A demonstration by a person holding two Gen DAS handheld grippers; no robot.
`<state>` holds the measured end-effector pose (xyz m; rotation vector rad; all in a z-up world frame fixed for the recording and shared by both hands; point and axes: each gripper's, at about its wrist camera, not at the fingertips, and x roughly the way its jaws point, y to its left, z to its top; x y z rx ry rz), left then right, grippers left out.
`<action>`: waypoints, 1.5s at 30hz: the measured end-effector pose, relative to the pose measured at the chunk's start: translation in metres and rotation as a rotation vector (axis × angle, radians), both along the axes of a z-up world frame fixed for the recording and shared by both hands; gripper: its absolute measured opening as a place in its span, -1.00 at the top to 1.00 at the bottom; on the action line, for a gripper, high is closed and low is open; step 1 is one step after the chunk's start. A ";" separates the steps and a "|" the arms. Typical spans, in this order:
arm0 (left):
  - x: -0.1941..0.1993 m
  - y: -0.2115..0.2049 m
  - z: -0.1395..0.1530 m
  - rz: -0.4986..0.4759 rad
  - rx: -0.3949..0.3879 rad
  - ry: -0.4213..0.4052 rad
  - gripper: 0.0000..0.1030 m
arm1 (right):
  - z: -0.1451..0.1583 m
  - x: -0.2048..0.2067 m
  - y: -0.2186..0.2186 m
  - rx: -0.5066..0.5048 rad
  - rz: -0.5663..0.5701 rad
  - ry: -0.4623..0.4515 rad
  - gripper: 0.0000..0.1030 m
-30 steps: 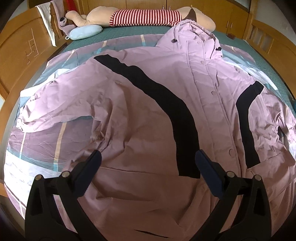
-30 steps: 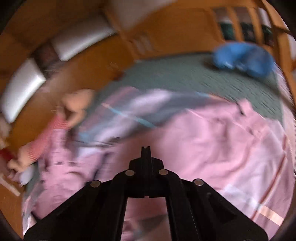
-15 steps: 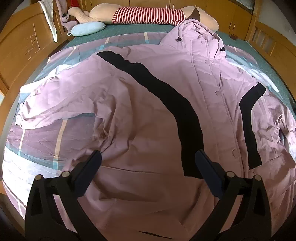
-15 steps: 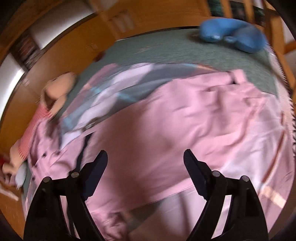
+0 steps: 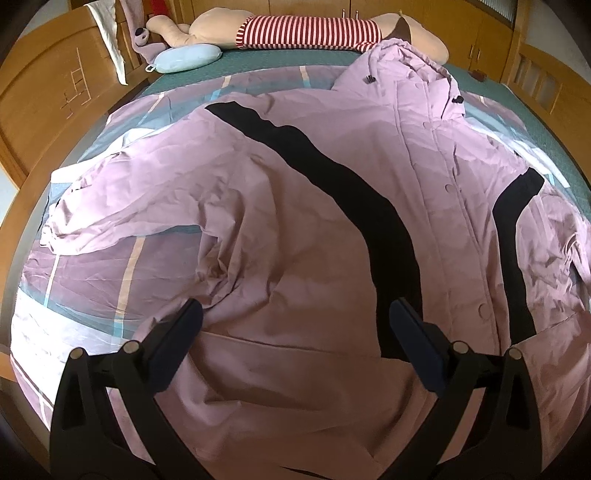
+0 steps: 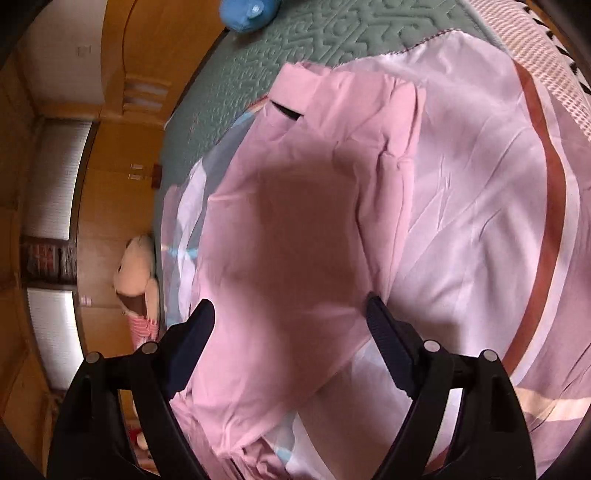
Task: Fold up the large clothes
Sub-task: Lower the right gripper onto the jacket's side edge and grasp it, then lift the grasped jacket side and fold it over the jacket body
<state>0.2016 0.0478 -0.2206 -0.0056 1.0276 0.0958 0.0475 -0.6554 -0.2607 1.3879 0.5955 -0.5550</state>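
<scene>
A large pink hooded jacket [image 5: 295, 229] with black curved stripes lies spread face up on the bed. Its hood [image 5: 406, 62] points to the far end and one sleeve [image 5: 122, 210] stretches out to the left. My left gripper [image 5: 295, 332] hovers open over the jacket's lower front, nothing between its fingers. In the right wrist view the other pink sleeve [image 6: 295, 229] lies across the pale sheet, its cuff [image 6: 295, 92] at the far end. My right gripper [image 6: 290, 325] is open just above this sleeve, with the cloth under its spread fingers, not pinched.
A striped pale and lilac sheet [image 5: 74, 295] covers a green quilted mattress [image 6: 332, 33]. A big plush toy in a red striped shirt [image 5: 310, 33] and a light blue cushion [image 5: 184, 62] lie at the bed's far end. Wooden bed frame [image 5: 44, 103] and cabinets surround it. A blue cushion [image 6: 247, 14] lies beyond the sleeve.
My right gripper went from shut to open, rolled, and dropped closer to the sleeve. The left gripper stayed open and almost still over the jacket.
</scene>
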 end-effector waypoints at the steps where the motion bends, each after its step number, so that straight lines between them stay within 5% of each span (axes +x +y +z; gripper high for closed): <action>1: 0.000 -0.001 -0.001 -0.003 0.000 0.003 -0.96 | -0.002 0.005 0.002 0.020 0.049 0.015 -0.64; 6: 0.001 -0.007 -0.005 -0.019 0.012 0.012 -0.96 | -0.015 0.034 0.026 0.076 0.271 0.100 -0.64; 10: 0.001 -0.013 -0.009 -0.037 0.034 0.022 -0.96 | -0.008 0.028 0.008 0.001 0.117 0.060 -0.43; 11: 0.001 -0.014 -0.011 -0.038 0.041 0.025 -0.96 | -0.004 0.025 0.001 -0.068 0.066 0.085 -0.16; 12: 0.002 -0.014 -0.012 -0.038 0.045 0.029 -0.96 | -0.003 0.024 -0.001 -0.100 0.054 0.098 0.35; 14: 0.002 -0.014 -0.014 -0.040 0.045 0.039 -0.96 | -0.002 0.021 -0.004 -0.133 0.033 0.098 0.82; 17: 0.002 -0.013 -0.012 -0.035 0.039 0.038 -0.96 | 0.027 0.015 0.007 -0.187 -0.011 -0.088 0.88; 20: 0.001 -0.012 -0.008 -0.029 0.045 0.023 -0.96 | 0.090 0.028 0.053 -0.369 0.135 -0.289 0.89; 24: 0.001 -0.007 -0.004 -0.011 0.042 0.012 -0.96 | 0.143 0.053 0.157 -0.550 0.476 -0.464 0.89; 28: 0.003 0.005 -0.002 0.029 0.034 0.016 -0.96 | 0.151 0.081 0.282 -0.636 0.896 -0.537 0.89; 32: 0.006 0.027 0.001 0.103 -0.002 0.018 -0.96 | 0.121 0.100 0.400 -0.745 1.292 -0.438 0.85; 35: 0.007 0.042 0.002 0.151 -0.027 0.017 -0.96 | 0.085 0.107 0.460 -0.834 1.513 -0.273 0.54; 37: 0.007 0.049 0.003 0.169 -0.049 0.022 -0.96 | 0.076 0.112 0.470 -0.894 1.534 -0.236 -0.06; 38: 0.007 0.051 0.003 0.174 -0.057 0.028 -0.96 | 0.074 0.113 0.469 -0.915 1.513 -0.236 -0.55; 45: 0.010 0.050 0.003 0.187 -0.054 0.034 -0.96 | 0.079 0.124 0.407 -0.659 1.302 -0.241 -0.63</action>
